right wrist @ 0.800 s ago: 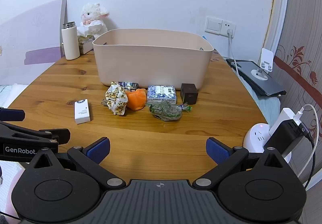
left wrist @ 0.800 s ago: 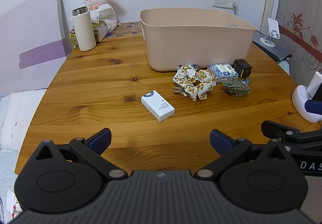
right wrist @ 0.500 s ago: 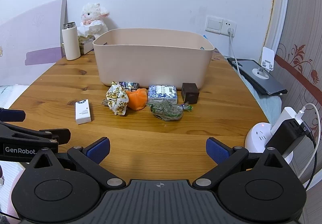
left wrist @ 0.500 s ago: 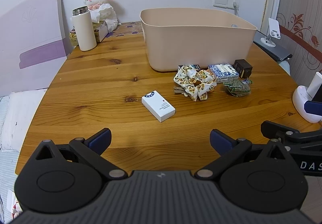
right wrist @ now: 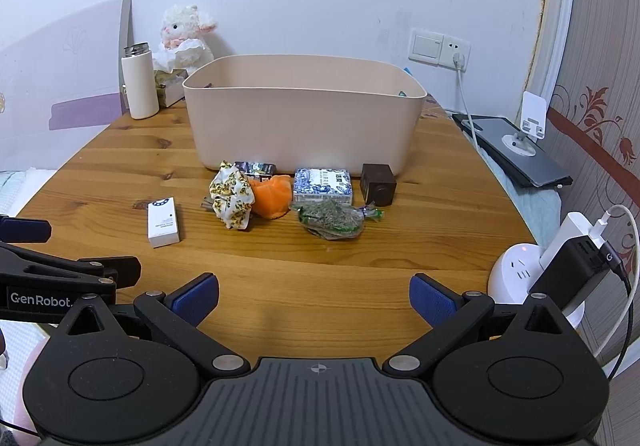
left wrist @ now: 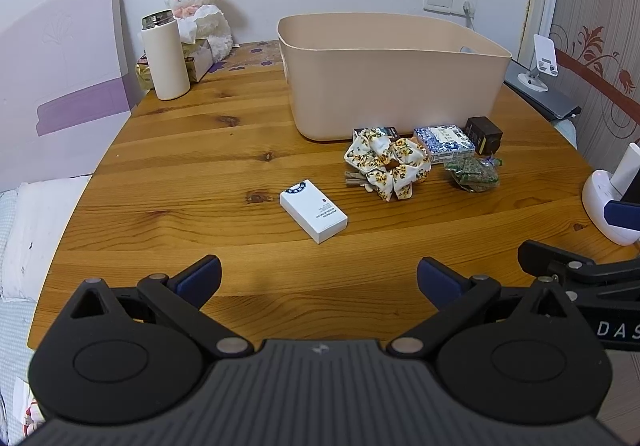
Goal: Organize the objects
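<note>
Glossy knotty wood table point(left wrist: 224, 165)

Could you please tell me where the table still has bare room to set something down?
Bare wood lies between the white bottle, the beige bin and the white box, and along the near edge ahead of both open grippers. It is crowded before the bin, from the floral scrunchie to the dark cube.

black ribbed tool point(left wrist: 319, 278) bodies, blue finger pads point(right wrist: 430, 300), silver screws.

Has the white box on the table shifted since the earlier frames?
No. The white box lies at the same spot beside the dark knot in the wooden table, apart from both open grippers.
</note>
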The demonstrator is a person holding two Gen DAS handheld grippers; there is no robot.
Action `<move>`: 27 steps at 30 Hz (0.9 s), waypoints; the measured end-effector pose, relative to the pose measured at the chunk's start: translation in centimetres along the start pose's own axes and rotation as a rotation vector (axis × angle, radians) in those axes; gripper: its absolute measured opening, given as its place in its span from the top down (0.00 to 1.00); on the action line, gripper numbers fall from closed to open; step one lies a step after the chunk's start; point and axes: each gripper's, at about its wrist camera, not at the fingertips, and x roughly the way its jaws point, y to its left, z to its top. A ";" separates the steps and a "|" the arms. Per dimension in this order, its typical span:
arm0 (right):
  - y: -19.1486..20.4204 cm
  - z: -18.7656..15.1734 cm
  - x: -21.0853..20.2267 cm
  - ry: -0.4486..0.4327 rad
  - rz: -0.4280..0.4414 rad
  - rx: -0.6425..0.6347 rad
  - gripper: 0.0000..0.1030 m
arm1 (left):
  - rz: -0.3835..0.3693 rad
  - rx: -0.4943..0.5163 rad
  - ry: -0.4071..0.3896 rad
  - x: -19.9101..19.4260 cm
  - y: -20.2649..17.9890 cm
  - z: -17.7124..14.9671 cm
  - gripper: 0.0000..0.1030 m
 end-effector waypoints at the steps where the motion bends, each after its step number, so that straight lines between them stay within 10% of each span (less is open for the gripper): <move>1: 0.0 0.0 0.0 0.000 0.000 0.000 0.00 | 0.000 0.000 0.001 0.0 0.0 0.0 0.00; 27: -0.2 0.5 1.4 0.016 0.007 0.005 0.00 | -0.012 -0.007 0.035 1.9 0.1 0.5 0.00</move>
